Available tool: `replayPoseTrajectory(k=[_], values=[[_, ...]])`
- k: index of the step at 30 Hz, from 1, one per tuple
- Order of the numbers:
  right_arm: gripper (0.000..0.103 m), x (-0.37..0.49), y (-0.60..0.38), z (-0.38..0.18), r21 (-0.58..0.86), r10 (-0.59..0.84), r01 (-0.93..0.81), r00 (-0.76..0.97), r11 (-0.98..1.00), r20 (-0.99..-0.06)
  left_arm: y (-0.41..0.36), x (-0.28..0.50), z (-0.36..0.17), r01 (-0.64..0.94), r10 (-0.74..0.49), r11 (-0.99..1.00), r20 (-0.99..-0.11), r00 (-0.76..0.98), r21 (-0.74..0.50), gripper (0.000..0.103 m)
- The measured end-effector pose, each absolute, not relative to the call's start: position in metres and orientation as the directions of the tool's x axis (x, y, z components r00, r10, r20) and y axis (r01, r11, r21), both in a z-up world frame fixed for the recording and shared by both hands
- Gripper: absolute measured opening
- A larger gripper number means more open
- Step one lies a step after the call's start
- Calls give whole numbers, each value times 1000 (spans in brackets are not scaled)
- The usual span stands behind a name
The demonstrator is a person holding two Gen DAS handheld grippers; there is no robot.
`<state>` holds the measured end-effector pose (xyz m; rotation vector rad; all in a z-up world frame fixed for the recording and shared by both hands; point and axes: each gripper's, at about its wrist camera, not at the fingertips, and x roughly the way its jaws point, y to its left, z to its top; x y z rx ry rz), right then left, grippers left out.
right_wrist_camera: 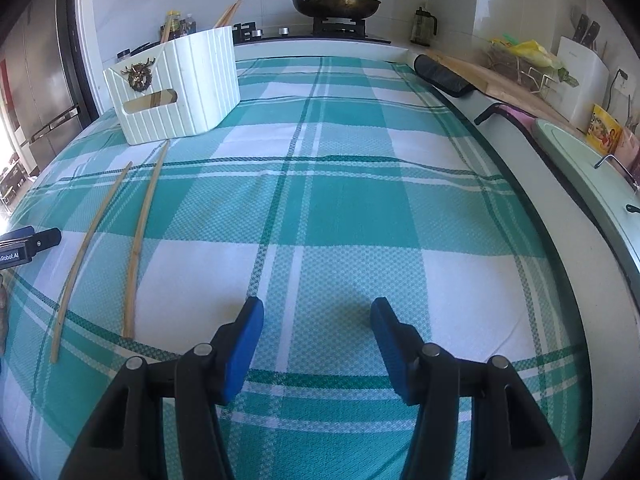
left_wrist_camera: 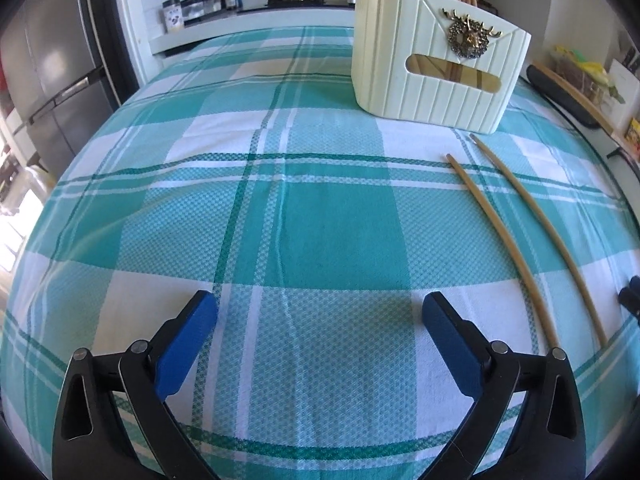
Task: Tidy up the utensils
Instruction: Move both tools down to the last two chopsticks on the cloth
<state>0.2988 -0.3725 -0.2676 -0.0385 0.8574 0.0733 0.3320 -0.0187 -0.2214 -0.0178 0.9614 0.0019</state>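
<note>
Two loose wooden chopsticks lie side by side on the teal plaid tablecloth (left_wrist_camera: 280, 208): one (left_wrist_camera: 504, 248) nearer my left gripper, the other (left_wrist_camera: 548, 236) beyond it. In the right wrist view they lie at the left, one (right_wrist_camera: 92, 248) and the other (right_wrist_camera: 144, 236). A cream ribbed utensil holder (left_wrist_camera: 436, 60) with a gold deer emblem stands behind them and holds several chopsticks; it also shows in the right wrist view (right_wrist_camera: 180, 88). My left gripper (left_wrist_camera: 320, 312) is open and empty, left of the chopsticks. My right gripper (right_wrist_camera: 316, 316) is open and empty, right of them.
A fridge (left_wrist_camera: 48, 80) stands at the left. A stove with a lidded pan (right_wrist_camera: 336, 2) is behind the table. A counter at the right holds a cutting board (right_wrist_camera: 500, 76), a knife block (right_wrist_camera: 580, 76) and a green tray (right_wrist_camera: 580, 168). The left gripper's edge (right_wrist_camera: 24, 244) shows at far left.
</note>
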Motion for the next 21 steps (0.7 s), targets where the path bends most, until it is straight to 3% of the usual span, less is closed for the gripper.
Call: replayPoseTrajectory(k=[4,8,12,16,21], values=[[57,298,-367,-262,-25,35,-81,664,996,-747,-16,328,-214,-23,-32,998,-805,593,-56,97],[57,300,-336,-243,54,187,-216,661,975,-727,-31,316,-178,48,-187,977,-734,653,-206,98],[56,317,-300,-240,59,270,-339,619,939,-737,-74,318,-173,133,-217,976,-750,625,-172,98],[36,332,-282,-257,38,268,-390,554,920,-788,-105,321,-185,163,-177,982,-779,601,-97,92],[36,325,-283,-257,57,310,-423,557,904,-771,-116,321,-196,168,-134,985,-802,582,-42,92]])
